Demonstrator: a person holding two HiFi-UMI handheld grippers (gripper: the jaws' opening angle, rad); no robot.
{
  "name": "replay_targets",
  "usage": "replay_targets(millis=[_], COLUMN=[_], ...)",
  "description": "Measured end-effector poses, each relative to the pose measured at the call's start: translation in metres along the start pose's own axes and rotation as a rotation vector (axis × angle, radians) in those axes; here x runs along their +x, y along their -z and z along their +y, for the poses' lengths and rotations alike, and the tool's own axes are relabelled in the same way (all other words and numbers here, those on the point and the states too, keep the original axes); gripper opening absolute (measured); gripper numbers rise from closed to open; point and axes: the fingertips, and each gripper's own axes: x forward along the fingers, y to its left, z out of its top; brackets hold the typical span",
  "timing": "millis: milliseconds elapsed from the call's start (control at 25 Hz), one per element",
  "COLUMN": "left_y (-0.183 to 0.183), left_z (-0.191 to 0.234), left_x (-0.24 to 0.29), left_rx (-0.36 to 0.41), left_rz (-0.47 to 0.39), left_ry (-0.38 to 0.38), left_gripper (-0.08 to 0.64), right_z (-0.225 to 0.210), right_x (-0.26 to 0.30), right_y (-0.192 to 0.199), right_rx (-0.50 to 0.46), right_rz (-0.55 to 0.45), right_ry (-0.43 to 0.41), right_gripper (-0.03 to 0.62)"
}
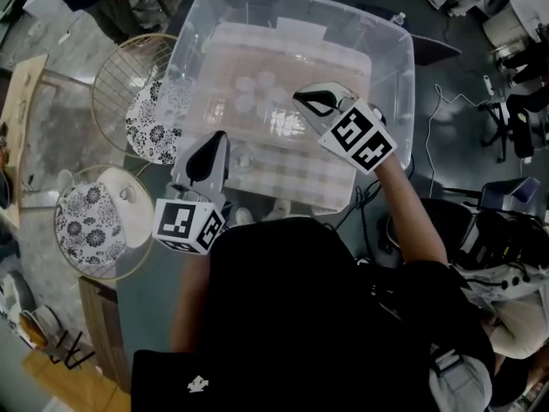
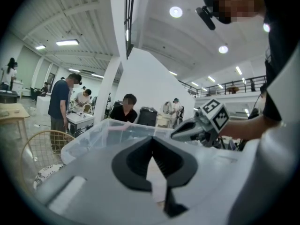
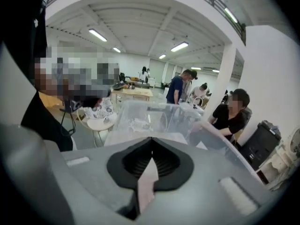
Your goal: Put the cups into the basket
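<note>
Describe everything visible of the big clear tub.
The tub is a large rectangular bin of clear, slightly cloudy plastic with rounded corners, upright and lidless. A checked cloth shows at its bottom, with small clear cups standing inside. The right gripper hangs over its inside; a wire basket stands beside its left wall.

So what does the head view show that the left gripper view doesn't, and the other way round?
Head view only: cups in the clear plastic bin, and a second wire basket at lower left. Left gripper view only: the left gripper close up, jaws together with nothing between, and people standing beyond the bin. Both: the bin, the wire basket beside it, and the right gripper over the bin.
</note>
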Motion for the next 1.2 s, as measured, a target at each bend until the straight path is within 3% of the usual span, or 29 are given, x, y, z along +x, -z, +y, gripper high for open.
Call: replay_targets(millis=[240,520,600,840,1040,1200], left_y=[0.0,0.004,0.007,0.012,0.015,0.02], left_z=[0.005,0.008,0.006,0.007,0.016,0.022], left_x=[-0.014,-0.032,-0.037,-0.053,-0.068,-0.078], left_rx=[0.001,0.029,0.057,0.049,0.039,0.03], left_rz=[-0.001,0.011,0.024,0.015,0.015,0.024], left_ry=[0.0,0.011,0.021,0.041,0.011,-0.012], left_gripper=[0.005,0.005,0.003,0.005,0.005,0.005], right_z=[0.031,0.074,0.086,0.114,0.146,0.176], right_x=[-0.022,-0.017,-0.011,0.014,0.054,0.093], right_y=[-0.064,-0.083,-0.082,-0.069,-0.03,0.018], right_rx=[0.079,0.139,0.16,0.183,0.14,0.051], right_rz=[-0.32,-0.452,-0.45,-0.407,-0.275,-0.117], right_ry=[0.05,0.01,-0.011,-0.078,-0.111,-0.16], right_gripper=[0.002,0.002,0.002,0.002,0.003,0.003])
